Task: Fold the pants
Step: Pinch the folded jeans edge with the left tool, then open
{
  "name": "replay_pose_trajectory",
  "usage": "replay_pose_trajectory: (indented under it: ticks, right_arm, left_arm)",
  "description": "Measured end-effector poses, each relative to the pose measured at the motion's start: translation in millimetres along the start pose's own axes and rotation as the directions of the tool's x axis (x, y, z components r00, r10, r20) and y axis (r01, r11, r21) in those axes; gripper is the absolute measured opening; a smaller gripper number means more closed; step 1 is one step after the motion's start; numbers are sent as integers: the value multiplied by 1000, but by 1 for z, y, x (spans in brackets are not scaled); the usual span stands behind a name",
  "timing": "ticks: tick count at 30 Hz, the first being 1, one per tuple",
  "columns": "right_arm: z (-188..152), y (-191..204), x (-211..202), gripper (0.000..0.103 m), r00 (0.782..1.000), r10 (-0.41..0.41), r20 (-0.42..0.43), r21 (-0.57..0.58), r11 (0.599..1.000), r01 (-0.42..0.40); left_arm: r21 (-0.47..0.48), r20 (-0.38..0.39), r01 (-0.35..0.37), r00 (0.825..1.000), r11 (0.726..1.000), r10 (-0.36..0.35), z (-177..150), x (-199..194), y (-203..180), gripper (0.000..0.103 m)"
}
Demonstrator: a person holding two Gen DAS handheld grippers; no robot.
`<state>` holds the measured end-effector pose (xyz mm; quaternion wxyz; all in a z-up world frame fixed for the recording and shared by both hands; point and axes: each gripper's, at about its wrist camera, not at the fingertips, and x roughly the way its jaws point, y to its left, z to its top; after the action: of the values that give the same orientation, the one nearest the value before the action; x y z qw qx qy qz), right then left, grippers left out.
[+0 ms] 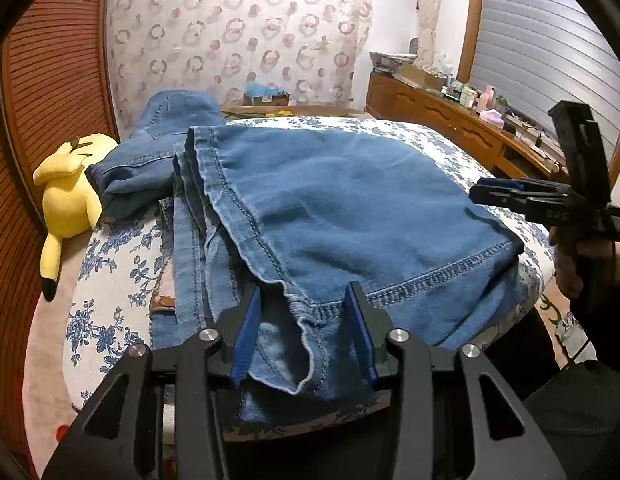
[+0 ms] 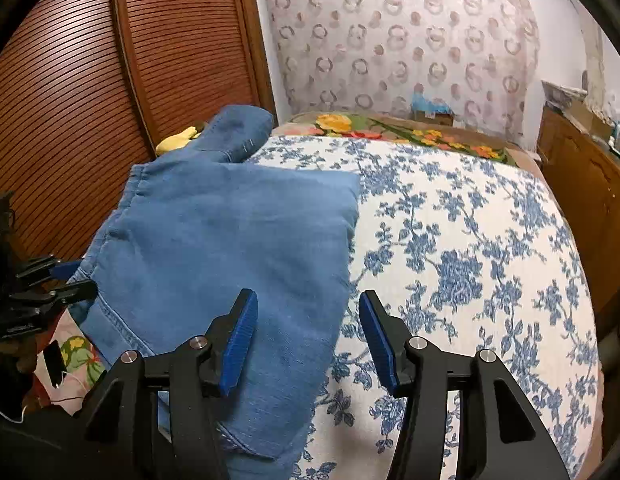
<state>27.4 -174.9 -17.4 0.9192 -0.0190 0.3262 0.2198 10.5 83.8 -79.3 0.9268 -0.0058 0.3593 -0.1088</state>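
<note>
Blue jeans (image 1: 350, 200) lie folded on the flowered bedspread (image 1: 110, 280). My left gripper (image 1: 304, 292) is open at the near edge, its blue pads either side of the stitched hem corner, with loose cloth between them. In the right wrist view the same left gripper (image 2: 70, 280) sits at the jeans' (image 2: 230, 240) left hem. My right gripper (image 2: 308, 320) is open above the right side edge of the folded denim, one pad over cloth and one over the bedspread (image 2: 470, 240). The left wrist view shows this right gripper (image 1: 494, 192) coming in from the right, held by a hand (image 1: 570, 264).
A darker denim bundle (image 1: 150, 160) lies behind the jeans, beside a yellow plush toy (image 1: 70, 184) at the bed's left edge. A slatted wooden door (image 2: 70, 100) stands on the left, and a cluttered wooden cabinet (image 1: 450, 120) runs along the right. A flowered blanket (image 2: 390, 130) covers the far end.
</note>
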Motion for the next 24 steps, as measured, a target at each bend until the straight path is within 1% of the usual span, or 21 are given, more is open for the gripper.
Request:
replay_pose_trajectory:
  ticks: [1,2,3,4,7,9,11,14,18,20,22,23,24]
  right_arm:
    - [0,0,1,55,1000,2,-3,3,1000,-2]
    - [0,-2,2,55,1000,3,-3,5,1000,-3]
    - [0,-2,1,55,1000,5,-3,6,1000,-5]
    - [0,-1,1,55,1000,6,-3,8,1000,-6]
    - [-2,-3,0,55,1000,3,-1,10,1000,-3]
    - [-1,-4,-1,55,1000,4,3,10,1000,-4]
    - [-1,-8,1,55,1000,10,4,13,1000,-10]
    - [2,-10,4,56,1000,21,3,18,1000,-21]
    - [8,-9,16,56,999,41,-8,16,999,-41]
    - [13,-9,24,56,999,46,-16,18,999,-45]
    - [18,-12,36,56,999,34,-26,15,999,-33]
    - [20,-13,41,56,999,37,-35,21,999,-37]
    - [20,-15,47,56,998,48,-44,30,998,-47]
  left_arm:
    - [6,3,-7,1000,1000,7,0,-1,-1,19]
    - [5,7,-5,1000,1000,5,-1,-2,-2,11]
    - [-4,14,11,1000,1000,-11,-1,-5,-1,7]
    - [-12,32,18,999,1000,-18,-1,-10,0,7]
    - [-44,97,1,995,999,4,0,-30,8,7]
    - [-57,85,-22,996,998,26,1,-32,15,7]
    - [-63,54,-44,997,997,47,-2,-27,23,7]
    - [-74,25,-36,999,997,38,-7,-18,25,7]
    - [-67,18,-41,999,997,43,-7,-14,22,7]
    - [-73,18,-42,999,996,43,-6,-14,22,13]
    - [-77,21,-55,998,995,56,-5,-13,21,27]
    - [-79,21,-61,998,995,62,-5,-13,22,31]
    - [-79,23,-61,998,995,63,-3,-13,23,43]
